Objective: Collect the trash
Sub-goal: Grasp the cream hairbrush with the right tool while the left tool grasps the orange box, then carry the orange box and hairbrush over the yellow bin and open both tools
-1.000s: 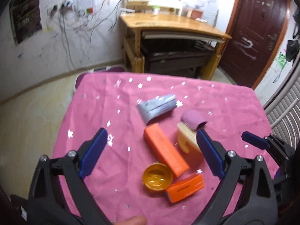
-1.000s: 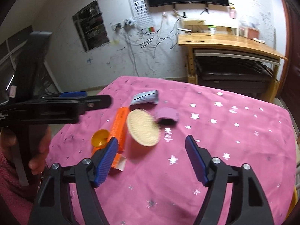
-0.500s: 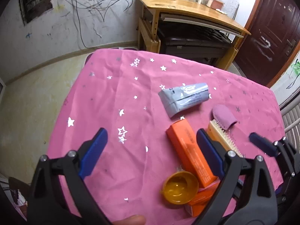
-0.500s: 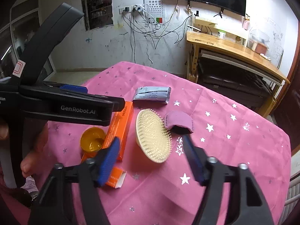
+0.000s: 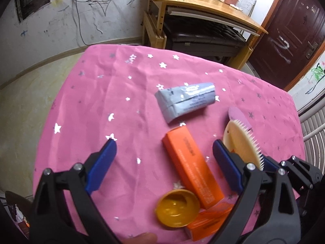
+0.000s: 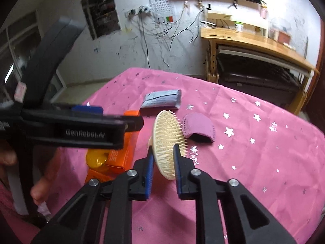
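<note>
Right wrist, claw (image 6: 163, 160) pinching brush (image 6: 168, 144), tilted upright

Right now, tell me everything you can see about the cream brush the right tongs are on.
The cream brush is an oval disc, plastic by the look of it, one face covered in short pale bristles. It stands tilted on edge, bristles toward the purple pad. The right tongs are shut on its lower rim, a blue pad on each face. Whether it touches the pink cloth cannot be told. The orange box lies beside it.
</note>
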Demonstrator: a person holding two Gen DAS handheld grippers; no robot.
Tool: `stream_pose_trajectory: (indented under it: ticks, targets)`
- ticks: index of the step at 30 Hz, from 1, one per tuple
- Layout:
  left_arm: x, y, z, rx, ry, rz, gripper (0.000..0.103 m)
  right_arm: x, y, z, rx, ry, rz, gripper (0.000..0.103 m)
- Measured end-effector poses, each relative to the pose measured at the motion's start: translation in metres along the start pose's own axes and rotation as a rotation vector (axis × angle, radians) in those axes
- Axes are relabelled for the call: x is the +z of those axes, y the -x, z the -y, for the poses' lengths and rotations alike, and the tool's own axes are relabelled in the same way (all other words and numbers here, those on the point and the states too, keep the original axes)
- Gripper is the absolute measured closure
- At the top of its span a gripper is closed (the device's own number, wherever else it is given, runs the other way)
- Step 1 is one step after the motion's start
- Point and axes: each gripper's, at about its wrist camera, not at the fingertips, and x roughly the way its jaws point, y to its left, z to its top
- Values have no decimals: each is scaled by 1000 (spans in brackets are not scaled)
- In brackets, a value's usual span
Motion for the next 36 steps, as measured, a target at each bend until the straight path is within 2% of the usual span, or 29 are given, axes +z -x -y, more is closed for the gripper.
stream_pose_trajectory:
  ticks: [3, 4, 5, 7, 9, 11, 12, 13, 23, 32, 36]
  targets:
    - [0, -1, 9, 23, -27, 4, 14, -3, 9, 13, 30, -47, 14, 95]
    - [-1, -1, 12, 32, -39, 5, 24, -5, 12, 17, 34, -58, 19, 96]
    - [-2, -3, 15, 43, -52, 1, 29, -6, 15, 20, 33, -67, 25, 96]
    - [-3, -7, 21, 51, -70, -16, 46, -8, 20, 27, 38, -87, 37, 97]
    - [-4, -12, 24, 46, -79, -36, 58, -10, 24, 32, 49, -105, 48, 97]
    - [-5, -14, 27, 44, -78, -40, 66, -12, 29, 35, 61, -112, 58, 98]
    - [-6, -14, 28, 47, -81, -35, 78, -13, 32, 36, 65, -114, 64, 98]
    - [-6, -14, 30, 47, -82, -34, 82, -13, 33, 36, 62, -111, 67, 98]
    - [-3, 8, 33, 45, -41, 40, 82, -18, 47, 38, 57, -108, 91, 99]
    - [-3, 29, 54, 18, -64, 92, 82, -20, 76, 44, 30, -107, 134, 99]
    - [-2, 38, 75, -2, -97, 113, 82, -26, 95, 53, 4, -122, 165, 99]
